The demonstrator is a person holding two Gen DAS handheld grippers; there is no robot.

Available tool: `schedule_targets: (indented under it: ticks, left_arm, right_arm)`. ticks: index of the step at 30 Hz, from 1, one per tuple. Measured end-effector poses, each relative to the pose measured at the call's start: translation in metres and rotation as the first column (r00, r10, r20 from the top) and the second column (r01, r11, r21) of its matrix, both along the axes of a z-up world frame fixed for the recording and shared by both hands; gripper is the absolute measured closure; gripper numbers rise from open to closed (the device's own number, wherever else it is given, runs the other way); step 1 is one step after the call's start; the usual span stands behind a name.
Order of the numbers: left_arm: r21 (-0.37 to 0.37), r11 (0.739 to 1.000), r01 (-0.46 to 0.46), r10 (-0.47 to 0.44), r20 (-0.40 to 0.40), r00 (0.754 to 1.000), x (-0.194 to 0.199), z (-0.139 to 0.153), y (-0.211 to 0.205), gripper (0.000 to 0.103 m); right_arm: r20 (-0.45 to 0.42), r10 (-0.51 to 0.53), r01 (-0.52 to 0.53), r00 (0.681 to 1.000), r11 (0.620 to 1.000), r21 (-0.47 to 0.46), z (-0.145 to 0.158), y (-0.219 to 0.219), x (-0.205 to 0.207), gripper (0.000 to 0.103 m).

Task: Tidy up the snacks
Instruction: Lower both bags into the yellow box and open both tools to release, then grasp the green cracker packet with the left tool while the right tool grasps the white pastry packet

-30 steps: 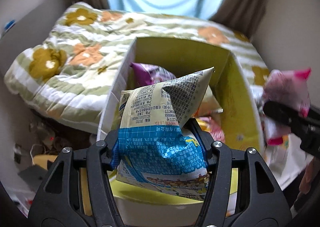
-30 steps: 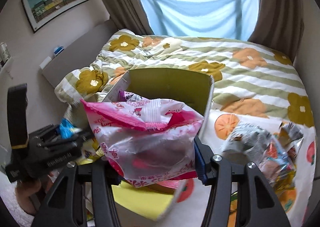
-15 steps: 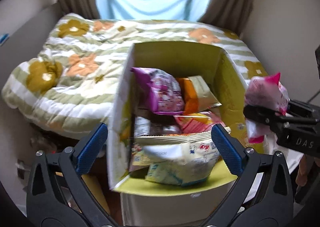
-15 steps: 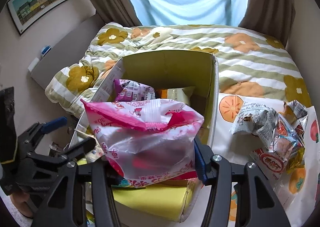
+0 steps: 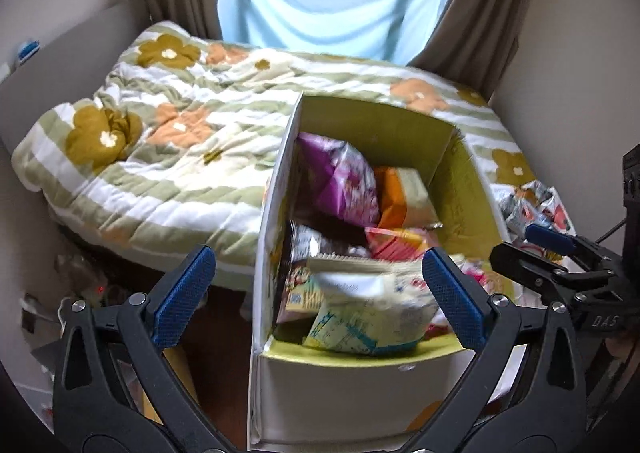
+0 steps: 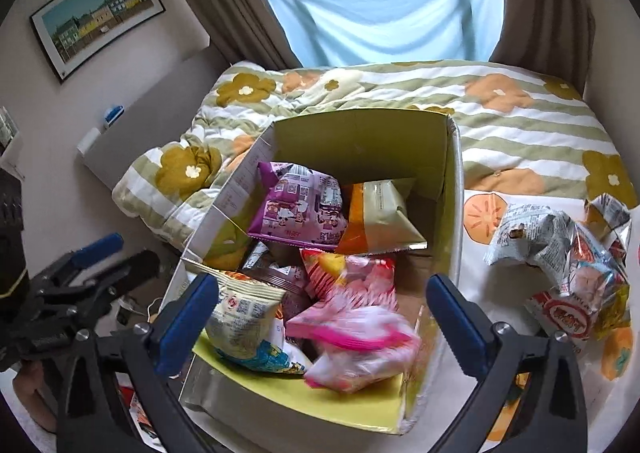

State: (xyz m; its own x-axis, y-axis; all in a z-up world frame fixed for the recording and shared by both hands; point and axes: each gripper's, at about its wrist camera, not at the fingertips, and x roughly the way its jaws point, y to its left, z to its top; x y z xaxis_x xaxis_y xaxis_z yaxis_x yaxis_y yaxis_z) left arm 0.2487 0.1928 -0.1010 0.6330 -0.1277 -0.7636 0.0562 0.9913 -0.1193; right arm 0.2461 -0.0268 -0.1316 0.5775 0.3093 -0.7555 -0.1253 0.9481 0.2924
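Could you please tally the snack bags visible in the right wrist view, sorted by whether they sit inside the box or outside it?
Inside the box, partly overlapping: 6 (purple bag, orange-and-cream bag, red-striped bag, dark bag, yellow-and-blue bag, pink bag)
Outside, in the loose pile on the bedspread: about 3, too crumpled to separate
Total: about 9
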Motion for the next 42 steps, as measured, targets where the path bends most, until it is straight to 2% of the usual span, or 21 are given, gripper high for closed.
schedule_targets:
  ticks: [3, 12, 19, 24, 30, 35, 39, 42]
  left_arm:
    - [-0.005, 1.0, 0.003, -0.004, -0.023, 1.0, 0.0, -0.008, 0.0, 0.001]
    - [0.015, 0.999, 0.036, -0.035, -0.034, 0.999, 0.002, -0.008, -0.007, 0.0]
    - [0.024, 0.998, 0.062, -0.062, -0.025, 0.998, 0.003, 0.0, -0.016, 0.001]
    - [0.033, 0.996, 0.08, -0.079, -0.006, 0.997, 0.0, 0.008, -0.037, 0.001]
    - [0.039, 0.995, 0.093, -0.094, 0.015, 0.996, -0.012, 0.017, -0.083, 0.0]
    - [0.028, 0.994, 0.11, -0.11, 0.016, 0.994, -0.023, 0.019, -0.14, 0.0]
    - [0.028, 0.987, 0.159, -0.159, 0.001, 0.987, -0.033, 0.015, -0.194, 0.0]
    - [-0.004, 0.978, 0.207, -0.207, -0.015, 0.978, -0.038, 0.007, -0.233, 0.001]
  right_arm:
    - [-0.036, 0.004, -0.004, 0.999, 1.0, -0.019, -0.009, 0.0, -0.001, 0.0]
    - [-0.039, -0.006, 0.004, 0.999, 0.999, -0.043, -0.006, 0.003, -0.006, 0.0]
    - [-0.03, -0.02, 0.018, 0.999, 0.999, -0.051, 0.003, 0.004, -0.009, 0.0]
    - [0.002, -0.019, 0.019, 1.0, 0.998, -0.053, 0.015, -0.005, -0.019, 0.0]
    - [0.045, -0.042, 0.045, 0.998, 0.997, -0.061, 0.027, -0.052, -0.039, 0.0]
    - [0.066, -0.058, 0.066, 0.996, 0.991, -0.118, 0.036, -0.11, -0.062, 0.0]
    - [0.03, -0.078, 0.081, 0.997, 0.987, -0.135, 0.035, -0.165, -0.077, 0.0]
    - [0.003, -0.076, 0.075, 0.997, 0.987, -0.142, 0.03, -0.2, -0.085, 0.0]
